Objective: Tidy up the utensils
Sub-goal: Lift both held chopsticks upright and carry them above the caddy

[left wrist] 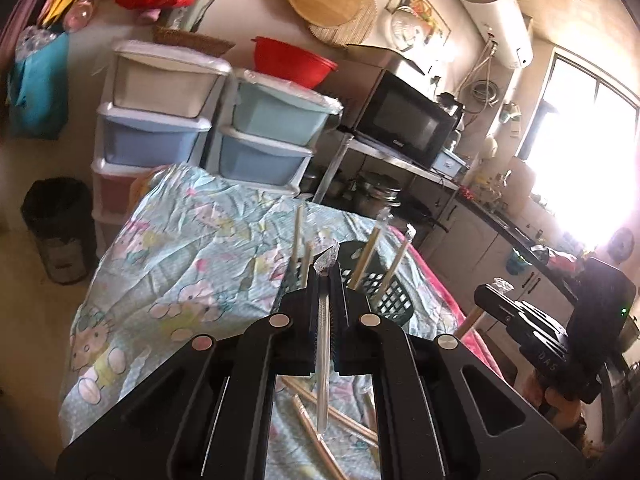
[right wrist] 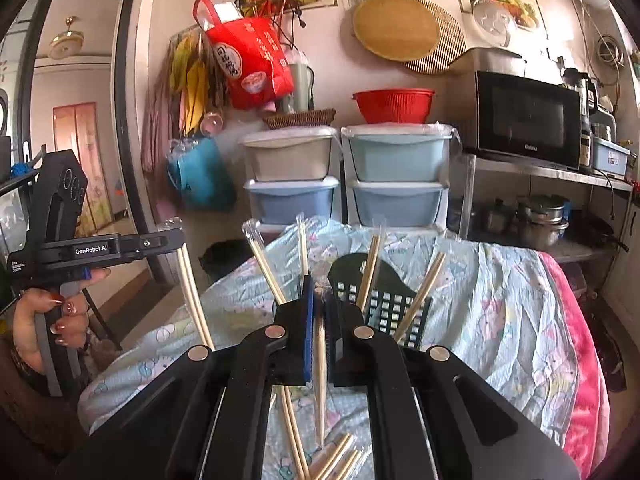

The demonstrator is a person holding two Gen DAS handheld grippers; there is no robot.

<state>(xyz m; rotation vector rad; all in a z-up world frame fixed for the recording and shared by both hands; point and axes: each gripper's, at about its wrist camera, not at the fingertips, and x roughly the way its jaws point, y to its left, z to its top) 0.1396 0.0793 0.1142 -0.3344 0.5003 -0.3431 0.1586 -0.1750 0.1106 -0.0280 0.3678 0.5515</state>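
A dark green slotted utensil basket (left wrist: pixel 384 292) stands on the table with several plastic-wrapped chopstick pairs upright in it; it also shows in the right wrist view (right wrist: pixel 384 304). My left gripper (left wrist: pixel 326 280) is shut on a wrapped chopstick pair (left wrist: pixel 323 368) that hangs down between the fingers, just before the basket. My right gripper (right wrist: pixel 319 292) is shut on another wrapped chopstick pair (right wrist: pixel 320 364), also close in front of the basket. More wrapped chopsticks (right wrist: pixel 336 456) lie on the cloth below the grippers. The other gripper shows in each view, left (right wrist: pixel 176 236) and right (left wrist: pixel 486 292).
The table wears a light blue cartoon-print cloth (left wrist: pixel 192 248) with a pink blanket (right wrist: pixel 580 360) along its right edge. Stacked plastic drawers (right wrist: pixel 396 176), a red bowl (right wrist: pixel 394 104), a microwave (right wrist: pixel 528 116) on a metal shelf and a black bin (left wrist: pixel 60 228) stand behind.
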